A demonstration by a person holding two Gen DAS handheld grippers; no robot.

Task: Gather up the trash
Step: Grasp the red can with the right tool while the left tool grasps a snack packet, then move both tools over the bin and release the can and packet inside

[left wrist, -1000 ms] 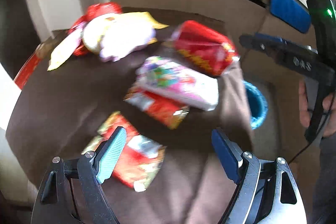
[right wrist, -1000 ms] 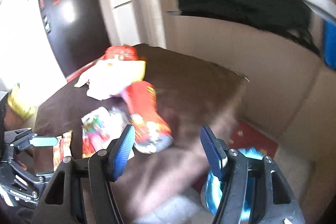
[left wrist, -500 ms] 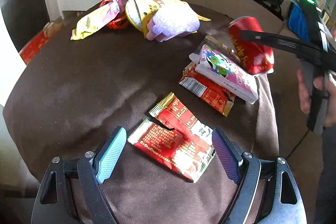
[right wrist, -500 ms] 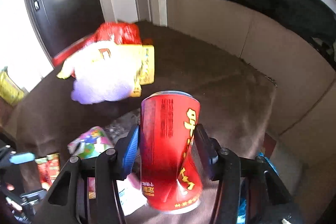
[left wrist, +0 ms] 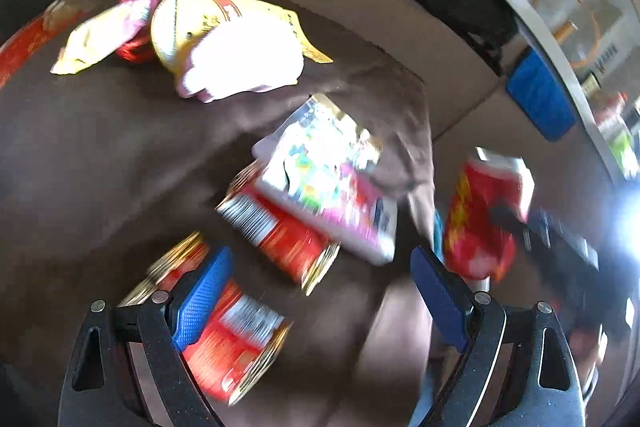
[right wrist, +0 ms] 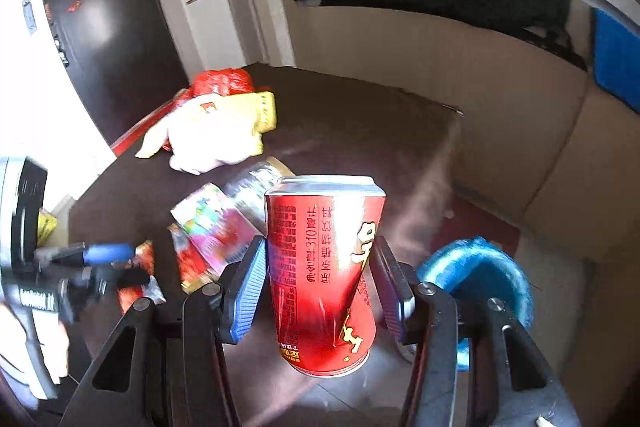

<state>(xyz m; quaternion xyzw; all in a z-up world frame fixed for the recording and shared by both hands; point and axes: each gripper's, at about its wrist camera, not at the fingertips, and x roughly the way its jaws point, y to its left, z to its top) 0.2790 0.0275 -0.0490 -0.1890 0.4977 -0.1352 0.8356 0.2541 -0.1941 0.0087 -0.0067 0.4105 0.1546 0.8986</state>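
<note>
The dented red can point(right wrist: 324, 275) is clamped between the fingers point(right wrist: 248, 291) of the right gripper point(right wrist: 320, 287), lifted clear of the brown surface point(right wrist: 360, 131), with a blue bin point(right wrist: 480, 279) seen just to its right. The left gripper point(left wrist: 320, 303) has just been opening and is spread wide with nothing gripped, hanging over a red-and-gold wrapper point(left wrist: 236, 343). A pink packet point(left wrist: 332, 183) is lying on another red wrapper point(left wrist: 280, 235) beyond that, pretty blurry though.
</note>
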